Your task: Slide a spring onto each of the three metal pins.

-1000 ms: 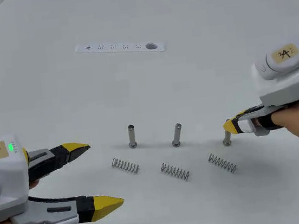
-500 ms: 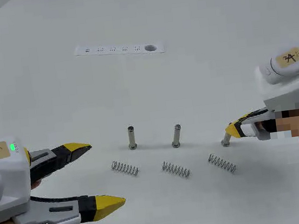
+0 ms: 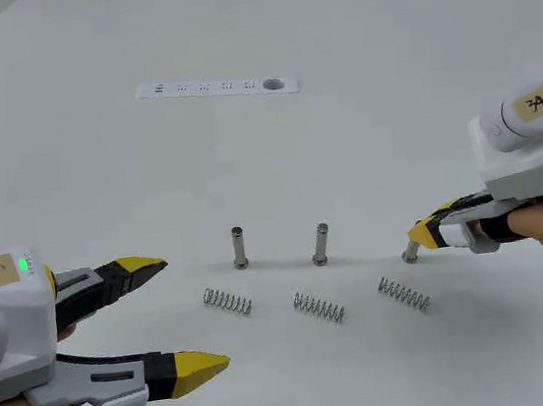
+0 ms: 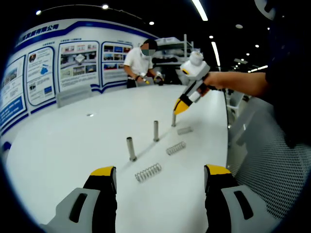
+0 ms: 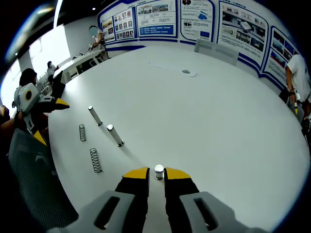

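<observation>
So far, springs on pins: none. All three pins are bare, so by my reading the whole task remains.
Left-hand pin: the left-hand pin (image 3: 239, 247), a slim silver metal pin with a flat head, stands upright on the white tabletop (image 3: 363, 142) with nothing round its shaft.
Middle pin: the middle pin (image 3: 321, 243) is of the same make, also upright and bare.
Right-hand pin: the right-hand pin (image 3: 411, 252) is partly hidden by yellow tips in the head view. In the right gripper view its round head sits between the jaws.
Springs: three small coiled steel-wire springs lie on their sides in a row just in front of the pins. These are the left spring (image 3: 227, 301), the middle spring (image 3: 319, 308) and the right spring (image 3: 404, 295), each near its pin but not touching it.
Right gripper: the right gripper (image 3: 416, 236), black and grey with yellow tips, is clenched on the right-hand pin near its head, with the jaws nearly together on either side.
Left gripper: the left gripper (image 3: 196, 313) is released, with its jaws spread wide and nothing between them. It hovers left of the row, apart from the left spring.
Left to do: judging from this, one spring has to be picked up and threaded over the held pin, and then the other two pairs done the same way.
Power strip: the flat white power strip (image 3: 218, 87) lies far across the table and plays no part.
</observation>
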